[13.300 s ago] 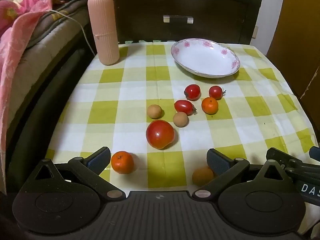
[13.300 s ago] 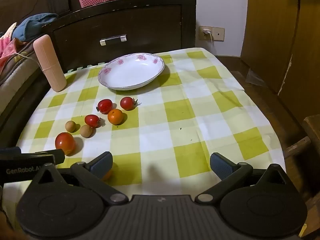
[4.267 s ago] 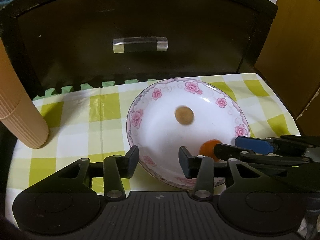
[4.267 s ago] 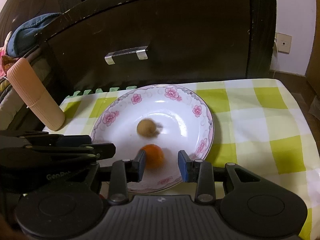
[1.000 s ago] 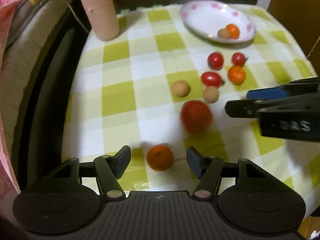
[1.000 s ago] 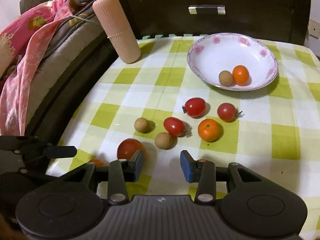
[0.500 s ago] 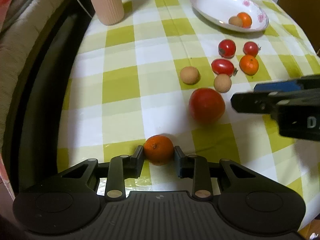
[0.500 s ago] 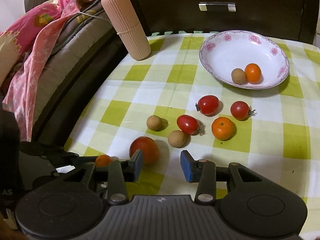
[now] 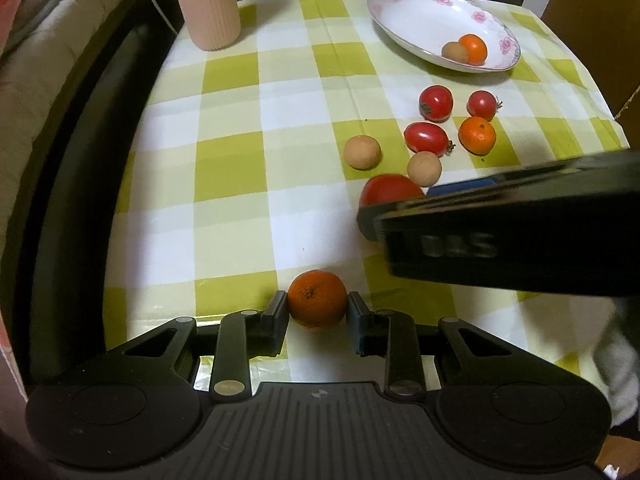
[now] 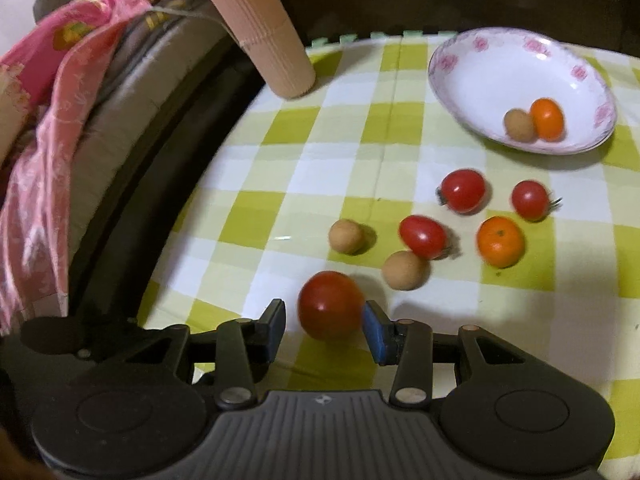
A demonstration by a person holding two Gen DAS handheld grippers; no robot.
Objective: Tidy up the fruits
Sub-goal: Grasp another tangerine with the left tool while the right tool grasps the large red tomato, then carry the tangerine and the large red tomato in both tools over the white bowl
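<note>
The left gripper (image 9: 317, 312) is clamping its pads on the near tangerine (image 9: 317, 299), which is sitting on the checked cloth (image 9: 236, 184) near the front edge. The right gripper (image 10: 325, 330), jaws just widening, is straddling the big tomato (image 10: 330, 305); one pad is touching it, the other standing clear, so nothing is gripped. The round tomato could roll off toward the brown fruit (image 10: 405, 275) if nudged sideways. The flowered plate (image 10: 480, 60) is waiting beyond.

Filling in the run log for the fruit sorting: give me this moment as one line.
left gripper: shut on mandarin | right gripper: open around big tomato, jaws just widening | plate: two fruits in
</note>
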